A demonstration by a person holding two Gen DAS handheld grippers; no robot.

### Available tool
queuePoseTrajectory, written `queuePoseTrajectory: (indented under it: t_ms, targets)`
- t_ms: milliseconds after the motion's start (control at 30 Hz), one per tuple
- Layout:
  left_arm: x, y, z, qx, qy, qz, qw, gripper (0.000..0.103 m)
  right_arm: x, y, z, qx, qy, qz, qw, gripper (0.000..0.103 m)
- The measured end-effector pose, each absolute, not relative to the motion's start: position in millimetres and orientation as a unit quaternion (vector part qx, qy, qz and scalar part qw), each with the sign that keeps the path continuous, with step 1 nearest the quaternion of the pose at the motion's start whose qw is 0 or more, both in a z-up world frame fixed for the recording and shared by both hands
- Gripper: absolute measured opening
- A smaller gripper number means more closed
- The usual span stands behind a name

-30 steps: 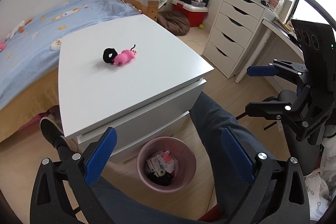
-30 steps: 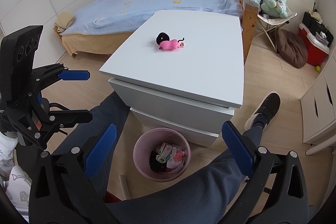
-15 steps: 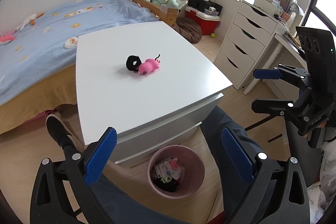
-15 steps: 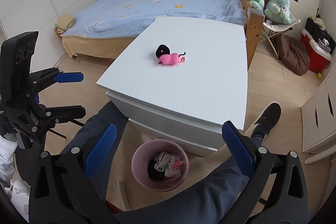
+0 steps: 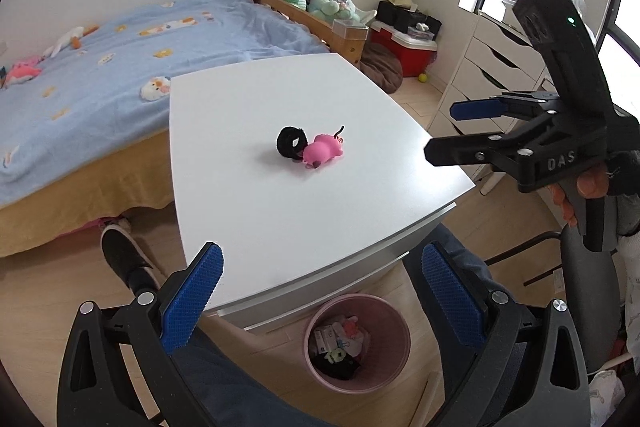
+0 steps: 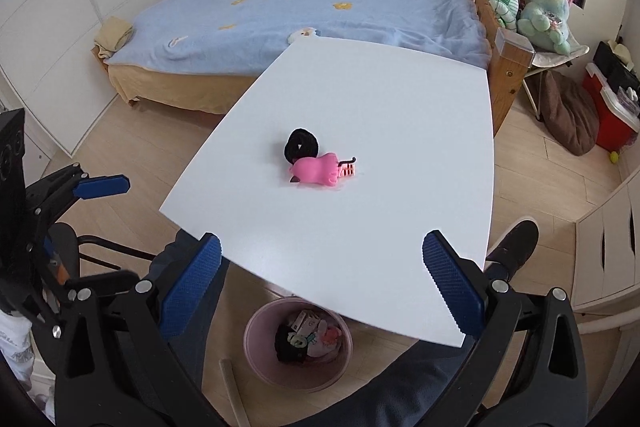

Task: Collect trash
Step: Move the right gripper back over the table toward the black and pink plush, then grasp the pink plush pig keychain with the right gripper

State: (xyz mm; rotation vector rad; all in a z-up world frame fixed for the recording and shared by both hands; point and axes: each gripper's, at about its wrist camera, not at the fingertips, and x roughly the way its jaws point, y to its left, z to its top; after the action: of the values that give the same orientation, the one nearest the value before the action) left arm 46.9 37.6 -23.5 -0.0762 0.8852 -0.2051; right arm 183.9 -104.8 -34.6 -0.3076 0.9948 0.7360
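Both hand-held grippers have risen over the bench, empty and spread wide.

Since a second ago the cameras have lifted and tipped toward the bench (image 6: 400,99), so the pink toy (image 6: 318,169) and the black loop (image 6: 301,143) touching it, mid-bench, now sit ahead of the left hand-held gripper (image 5: 320,291) and right hand-held gripper (image 6: 320,287); a reach for them seems next. The pink bin (image 6: 256,355) waits on the floor below the near edge. Only the left view shows fingers gripping the right tool's handle.
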Motion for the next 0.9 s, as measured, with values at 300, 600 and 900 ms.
queuePoseTrajectory:
  t_ms: [300,600,900]
  targets:
    - [54.5,42.0,-28.9,-0.046,0.431,-0.099,0.896,0.096,224.5,-60.0,-53.6,-0.176,0.511,0.329,0.774,0.099]
    - [59.1,45.0,-30.0,-0.051,0.434,-0.098,0.894,0.096,249.8,-32.9,-84.8,-0.191,0.553,0.309,0.75,0.099]
    - [60.0,52.4,-34.9,-0.061,0.438,-0.093,0.892,0.096,256.4,-13.3,-102.1,-0.204,0.568,0.308,0.736,0.098]
